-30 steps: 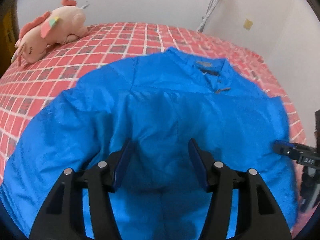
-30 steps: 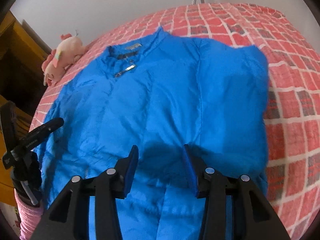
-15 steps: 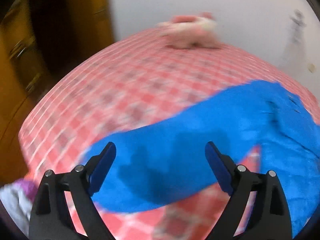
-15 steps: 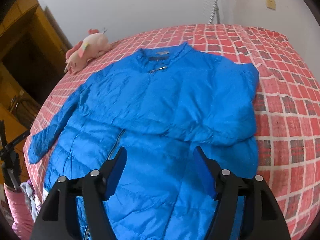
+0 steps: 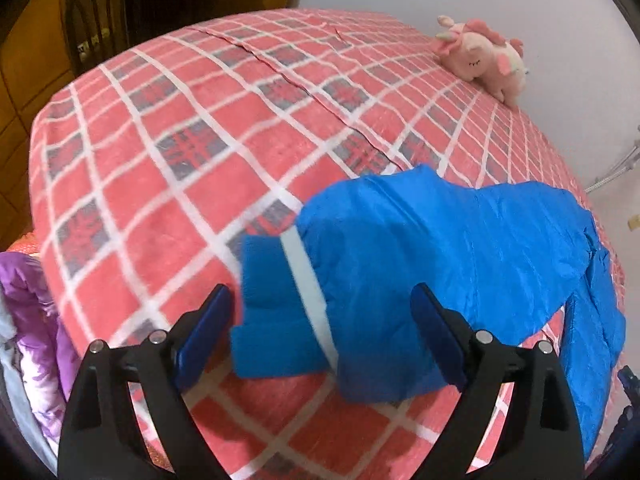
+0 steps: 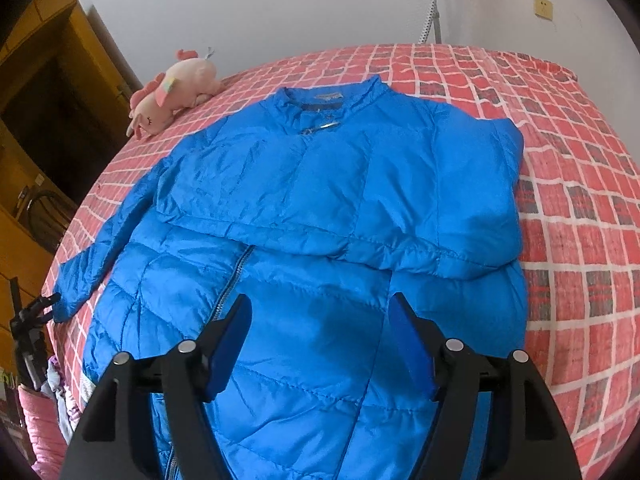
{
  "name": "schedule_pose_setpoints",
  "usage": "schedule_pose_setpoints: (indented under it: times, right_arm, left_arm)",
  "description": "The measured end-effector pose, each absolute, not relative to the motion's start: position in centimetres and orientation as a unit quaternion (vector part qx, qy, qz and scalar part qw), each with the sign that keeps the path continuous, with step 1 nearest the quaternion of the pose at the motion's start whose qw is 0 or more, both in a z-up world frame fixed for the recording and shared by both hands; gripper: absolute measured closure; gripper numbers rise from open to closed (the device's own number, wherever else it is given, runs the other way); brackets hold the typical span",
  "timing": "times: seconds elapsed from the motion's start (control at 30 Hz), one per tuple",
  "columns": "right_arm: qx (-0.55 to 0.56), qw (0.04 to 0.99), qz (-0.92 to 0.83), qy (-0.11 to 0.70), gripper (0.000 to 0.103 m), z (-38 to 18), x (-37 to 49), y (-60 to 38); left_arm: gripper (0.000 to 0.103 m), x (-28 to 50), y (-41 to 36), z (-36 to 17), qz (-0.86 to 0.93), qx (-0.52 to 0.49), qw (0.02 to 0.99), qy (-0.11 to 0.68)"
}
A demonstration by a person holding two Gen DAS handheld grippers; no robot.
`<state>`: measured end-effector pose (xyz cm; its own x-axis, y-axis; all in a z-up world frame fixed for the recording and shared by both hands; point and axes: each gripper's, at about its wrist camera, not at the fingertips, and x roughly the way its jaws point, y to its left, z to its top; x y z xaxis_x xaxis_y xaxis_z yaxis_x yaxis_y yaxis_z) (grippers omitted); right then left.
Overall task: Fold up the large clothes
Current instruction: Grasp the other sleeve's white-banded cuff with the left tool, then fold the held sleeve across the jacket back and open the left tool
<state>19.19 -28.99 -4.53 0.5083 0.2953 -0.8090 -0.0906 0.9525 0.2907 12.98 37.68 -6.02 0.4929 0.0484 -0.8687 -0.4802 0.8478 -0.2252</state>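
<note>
Left claw (image 5: 320,332) spread around ribbed cuff of outstretched sleeve (image 5: 276,304) | right claw (image 6: 320,338) spread above bright blue quilted puffer jacket (image 6: 320,208) on red checked bed (image 6: 580,200) | step: sleeve fold; next, pinch cuff, carry inward | pink plush unicorn (image 6: 172,92) beyond collar

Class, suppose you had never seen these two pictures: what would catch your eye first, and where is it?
A bright blue jacket lies spread over the red checked bedspread, one sleeve folded across its chest. Its other sleeve stretches out sideways, the cuff between the open left gripper. A pink plush toy rests at the far edge by the wall.
</note>
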Motion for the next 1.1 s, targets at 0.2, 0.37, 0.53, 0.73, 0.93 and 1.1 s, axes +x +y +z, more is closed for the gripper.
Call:
schedule_pose_setpoints:
  times: [0.2,0.37,0.53,0.73,0.93,1.1]
  right_arm:
    - [0.114,0.860,0.109,0.486,0.032,-4.8,19.3,-29.5]
    - [0.119,0.861,0.108,0.482,0.032,-4.7,19.1,-29.9]
    - [0.123,0.865,0.104,0.475,0.032,-4.3,19.0,-30.6]
    - [0.126,0.867,0.092,0.473,0.032,-4.4,19.0,-31.4]
    - [0.123,0.873,0.078,0.466,0.032,-4.2,18.9,-32.3]
    - [0.130,0.871,0.073,0.468,0.032,-4.6,19.1,-33.1]
  left_arm:
    - [0.058,13.2,37.1,-6.3,0.155,-0.234,0.838,0.468]
    - [0.078,12.6,35.9,-4.6,0.156,-0.245,0.848,0.443]
    - [0.079,12.1,33.0,0.3,0.132,-0.230,0.884,0.384]
    - [0.079,14.2,25.8,6.1,0.057,-0.185,0.919,0.345]
    - [0.079,18.5,15.0,8.9,-0.056,-0.128,0.928,0.345]
    - [0.079,21.6,6.8,9.6,-0.134,-0.094,0.922,0.350]
